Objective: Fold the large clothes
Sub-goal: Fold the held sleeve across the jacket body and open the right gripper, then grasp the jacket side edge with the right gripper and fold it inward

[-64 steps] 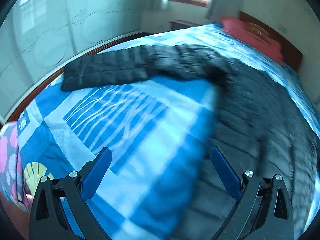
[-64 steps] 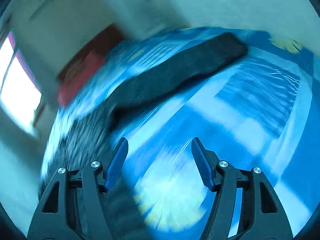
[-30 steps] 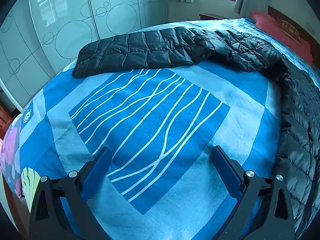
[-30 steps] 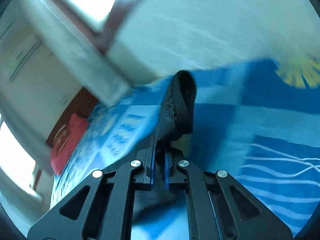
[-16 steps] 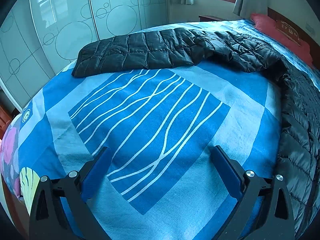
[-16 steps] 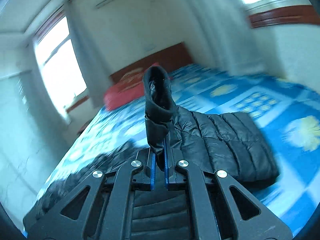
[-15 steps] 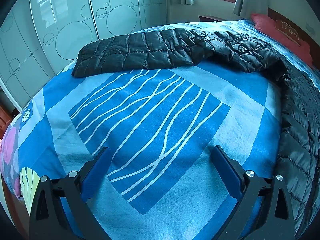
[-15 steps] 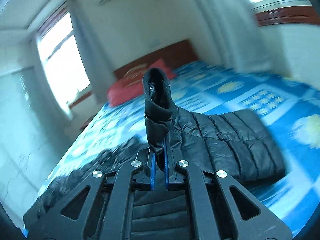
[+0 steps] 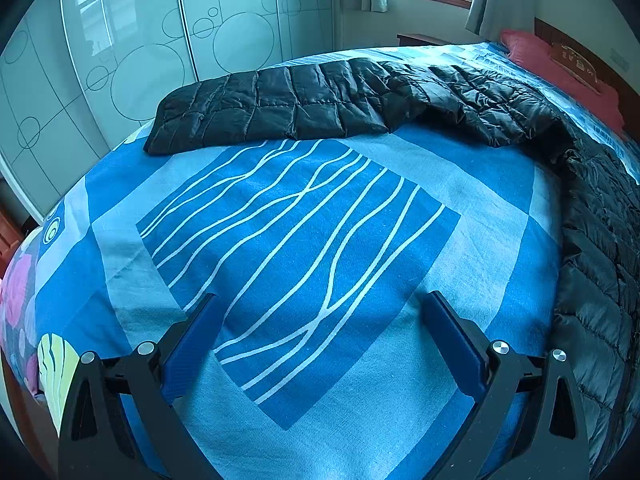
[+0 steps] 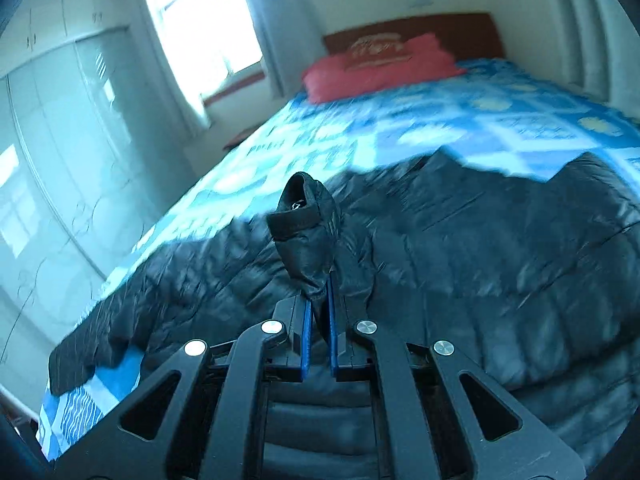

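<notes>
Currently the right hand-held gripper is clamped on a sleeve cuff of the black padded jacket, held above its body; the left hand-held gripper is held apart and empty over the bed. For a neat fold, the sleeve should be laid flat across the body without dragging it. The other sleeve is stretched lengthwise toward the wardrobe.

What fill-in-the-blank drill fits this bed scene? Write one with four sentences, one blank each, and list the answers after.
1. The right gripper is shut on the ____ of the black puffer jacket.
2. The left gripper hangs with its jaws ____ over the blue bedspread.
3. The pillow at the headboard is ____ in colour.
4. The jacket's other sleeve lies stretched out toward the ____ doors.

Missing words: cuff; open; red; wardrobe
</notes>
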`<state>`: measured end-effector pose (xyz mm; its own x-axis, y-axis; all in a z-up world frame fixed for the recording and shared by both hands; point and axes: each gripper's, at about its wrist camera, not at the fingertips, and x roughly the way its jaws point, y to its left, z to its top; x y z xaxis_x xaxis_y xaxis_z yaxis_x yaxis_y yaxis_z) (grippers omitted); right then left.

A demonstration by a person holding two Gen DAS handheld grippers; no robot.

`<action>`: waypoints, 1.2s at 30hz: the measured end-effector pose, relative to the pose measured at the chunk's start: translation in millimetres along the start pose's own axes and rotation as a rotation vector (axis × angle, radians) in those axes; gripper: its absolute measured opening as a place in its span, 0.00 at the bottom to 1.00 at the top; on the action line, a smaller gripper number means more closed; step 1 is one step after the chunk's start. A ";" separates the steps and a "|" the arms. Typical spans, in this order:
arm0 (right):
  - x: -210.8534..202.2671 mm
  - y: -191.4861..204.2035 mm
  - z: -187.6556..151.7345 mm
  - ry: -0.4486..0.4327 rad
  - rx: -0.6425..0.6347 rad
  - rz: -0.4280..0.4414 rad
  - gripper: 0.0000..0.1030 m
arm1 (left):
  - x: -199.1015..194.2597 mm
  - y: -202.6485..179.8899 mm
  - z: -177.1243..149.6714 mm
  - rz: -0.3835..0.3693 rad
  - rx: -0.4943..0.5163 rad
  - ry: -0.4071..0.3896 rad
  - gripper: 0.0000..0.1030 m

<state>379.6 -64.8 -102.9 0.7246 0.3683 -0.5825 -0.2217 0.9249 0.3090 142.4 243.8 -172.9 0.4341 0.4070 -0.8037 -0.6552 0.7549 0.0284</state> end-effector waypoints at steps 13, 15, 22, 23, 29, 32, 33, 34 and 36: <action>22.3 13.9 -22.3 0.199 -0.030 0.121 0.53 | 0.5 -0.8 -0.4 0.003 0.003 -0.001 0.96; -12.3 -7.3 -13.4 0.135 0.031 0.176 0.63 | 0.6 -1.0 0.2 0.004 0.004 -0.001 0.96; -103.8 -155.0 29.2 -0.023 0.106 -0.103 0.29 | 1.2 -1.6 -0.1 0.009 0.006 -0.002 0.96; -108.0 -172.7 32.3 -0.030 0.131 -0.141 0.25 | 1.1 -1.9 -0.8 0.009 0.006 -0.002 0.96; -97.3 -284.1 14.1 0.090 0.234 -0.324 0.13 | 2.0 -2.6 0.0 0.016 0.011 -0.003 0.96; -80.0 -283.3 -4.4 0.150 0.150 -0.298 0.13 | 2.1 -3.2 -1.3 0.020 0.013 -0.003 0.96; -84.7 -281.7 1.3 0.159 0.144 -0.295 0.13 | 2.5 -3.0 -0.7 0.021 0.014 -0.003 0.96; -91.0 -281.2 6.8 0.152 0.157 -0.282 0.13 | 2.7 -2.8 -0.7 0.020 0.014 -0.002 0.96; -100.1 -279.6 25.5 0.091 0.174 -0.254 0.13 | 2.1 -3.4 -1.1 0.020 0.013 -0.003 0.96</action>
<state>385.8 -362.7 -111.8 0.6796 0.1422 -0.7197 0.0794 0.9610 0.2648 144.9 241.6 -175.3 0.4230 0.4240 -0.8008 -0.6556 0.7533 0.0526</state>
